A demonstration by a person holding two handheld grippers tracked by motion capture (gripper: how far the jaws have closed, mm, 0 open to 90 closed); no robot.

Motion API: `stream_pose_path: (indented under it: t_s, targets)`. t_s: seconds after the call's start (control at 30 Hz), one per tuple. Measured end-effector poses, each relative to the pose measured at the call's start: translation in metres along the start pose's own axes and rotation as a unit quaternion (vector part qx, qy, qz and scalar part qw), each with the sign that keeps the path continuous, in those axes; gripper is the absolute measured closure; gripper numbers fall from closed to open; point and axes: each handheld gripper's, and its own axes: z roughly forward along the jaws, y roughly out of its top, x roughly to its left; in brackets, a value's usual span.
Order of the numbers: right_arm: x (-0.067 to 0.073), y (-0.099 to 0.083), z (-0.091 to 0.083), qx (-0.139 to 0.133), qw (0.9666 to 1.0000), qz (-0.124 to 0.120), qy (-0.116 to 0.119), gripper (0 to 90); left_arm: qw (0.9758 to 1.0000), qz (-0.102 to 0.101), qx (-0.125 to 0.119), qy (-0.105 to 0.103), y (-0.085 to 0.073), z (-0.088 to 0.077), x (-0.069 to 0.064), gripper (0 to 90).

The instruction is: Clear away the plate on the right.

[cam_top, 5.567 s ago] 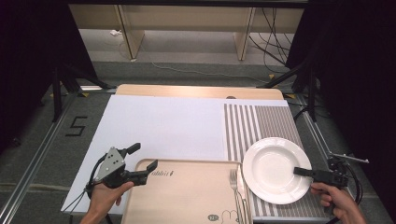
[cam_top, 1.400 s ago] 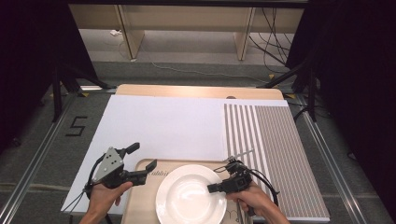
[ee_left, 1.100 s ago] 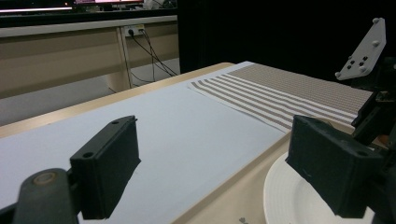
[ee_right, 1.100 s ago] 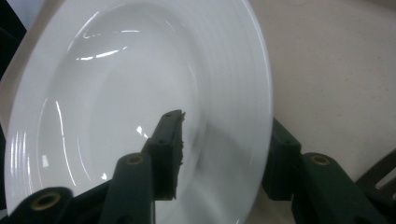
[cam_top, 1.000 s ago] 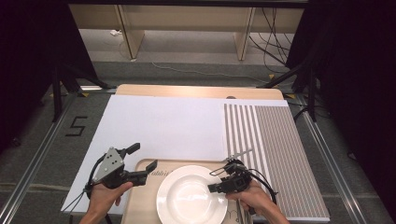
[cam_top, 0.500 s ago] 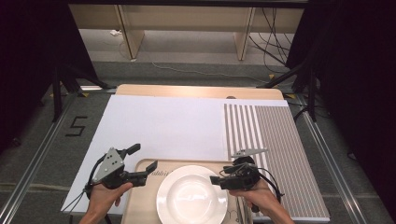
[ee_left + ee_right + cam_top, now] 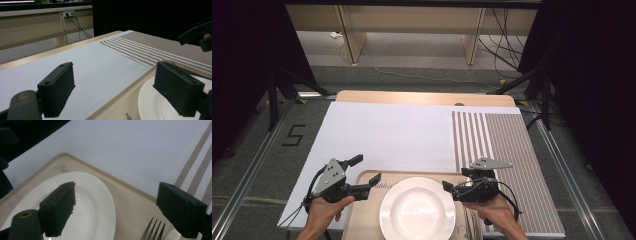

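A white plate [image 7: 417, 210] lies on the beige tray [image 7: 367, 220] at the table's near edge. My right gripper [image 7: 454, 182] hovers just off the plate's right rim, pointing left. Its jaws have just been opening and now stand wide and open, pressing on nothing. In the right gripper view the plate [image 7: 82, 202] and the tray [image 7: 130, 197] lie below the jaws. A fork [image 7: 152, 228] rests on the tray beside the plate. My left gripper [image 7: 364, 171] is open over the tray's far left corner. Its view shows the plate [image 7: 155, 105] past one jaw.
A white paper sheet [image 7: 387, 135] covers most of the wooden table [image 7: 422, 97]. A striped placemat [image 7: 507, 150] lies at the right. The floor [image 7: 294, 135] carries a "5" mark, and metal rails run along both sides.
The plate went from the striped placemat onto the tray. In the last second my right gripper let go of its right rim, opened and rose a little. The left gripper kept still.
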Motion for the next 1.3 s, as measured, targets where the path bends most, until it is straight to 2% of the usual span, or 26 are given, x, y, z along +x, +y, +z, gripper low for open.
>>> stream_pose_path:
  t_s: [0.1, 0.13, 0.2, 0.33, 0.37, 0.4, 0.53, 0.57, 0.67, 0.73, 0.77, 0.8, 0.83, 0.87, 0.97, 1.0, 1.13, 1.2, 1.23, 1.3]
  targets:
    - [0.003, 0.001, -0.005, -0.009, 0.9999, -0.007, -0.011, 16.6, 1.0000, -0.001, 0.001, 0.000, 0.000, 0.000, 0.000, 15.9]
    - [0.003, 0.000, -0.005, -0.023, 0.9996, -0.014, -0.011, 16.6, 1.0000, -0.001, 0.002, 0.000, 0.000, 0.000, 0.000, 15.9]
    - [0.004, 0.000, -0.006, -0.034, 0.9991, -0.020, -0.013, 16.3, 1.0000, -0.001, 0.004, 0.001, 0.000, 0.000, 0.000, 15.9]
    - [0.007, 0.000, -0.011, -0.035, 0.9990, -0.021, -0.017, 15.8, 1.0000, 0.001, 0.008, -0.002, -0.001, 0.001, 0.000, 15.9]
    - [0.007, 0.000, -0.011, -0.042, 0.9985, -0.028, -0.019, 15.8, 1.0000, -0.004, 0.009, -0.002, -0.001, 0.001, 0.000, 15.9]
    - [0.008, 0.000, -0.012, -0.047, 0.9984, -0.024, -0.019, 15.7, 0.9999, -0.007, 0.007, -0.003, -0.001, 0.001, 0.001, 15.9]
    - [0.008, -0.001, -0.014, -0.071, 0.9960, -0.040, -0.035, 15.7, 0.9999, -0.009, 0.008, -0.001, -0.002, 0.001, 0.002, 15.8]
    - [0.009, -0.001, -0.016, -0.060, 0.9970, -0.036, -0.035, 15.6, 0.9999, -0.008, 0.008, -0.001, -0.002, 0.001, 0.002, 15.9]
    - [0.010, -0.002, -0.019, -0.066, 0.9964, -0.037, -0.037, 15.6, 0.9999, -0.006, 0.009, -0.001, -0.002, 0.001, 0.001, 15.9]
    - [0.009, -0.003, -0.020, -0.081, 0.9949, -0.042, -0.044, 15.6, 0.9999, -0.005, 0.010, -0.002, -0.002, 0.001, 0.002, 15.9]
    - [0.009, -0.003, -0.021, -0.088, 0.9944, -0.037, -0.044, 15.6, 0.9999, -0.006, 0.009, -0.001, -0.002, 0.001, 0.002, 15.9]
    - [0.009, -0.003, -0.023, -0.084, 0.9949, -0.033, -0.045, 15.6, 0.9999, -0.008, 0.009, -0.001, -0.002, 0.001, 0.002, 15.8]
    - [0.008, -0.004, -0.022, -0.100, 0.9933, -0.035, -0.046, 15.6, 0.9999, -0.008, 0.009, -0.001, -0.002, 0.001, 0.002, 15.9]
    - [0.008, -0.004, -0.025, -0.091, 0.9941, -0.031, -0.050, 15.7, 0.9999, -0.008, 0.009, -0.001, -0.002, 0.001, 0.002, 15.9]
    - [0.005, -0.006, -0.028, -0.102, 0.9931, -0.027, -0.050, 15.7, 0.9999, -0.007, 0.009, -0.002, -0.002, 0.001, 0.001, 15.9]
    - [0.006, -0.007, -0.030, -0.096, 0.9939, -0.023, -0.048, 15.7, 0.9999, -0.005, 0.010, -0.001, -0.002, 0.000, 0.001, 15.8]
    - [0.003, -0.010, -0.032, -0.100, 0.9930, -0.028, -0.058, 15.7, 0.9999, -0.005, 0.009, -0.002, -0.002, 0.000, 0.001, 15.8]
    - [0.003, -0.012, -0.034, -0.101, 0.9934, -0.021, -0.051, 15.7, 0.9999, -0.004, 0.009, -0.002, -0.002, 0.000, 0.001, 15.8]
    - [0.003, -0.012, -0.035, -0.108, 0.9922, -0.027, -0.055, 15.7, 1.0000, -0.004, 0.009, -0.002, -0.002, -0.001, 0.001, 15.8]
    - [0.004, -0.013, -0.038, -0.102, 0.9932, -0.021, -0.053, 15.7, 0.9999, -0.005, 0.009, -0.001, -0.002, -0.001, 0.001, 15.8]
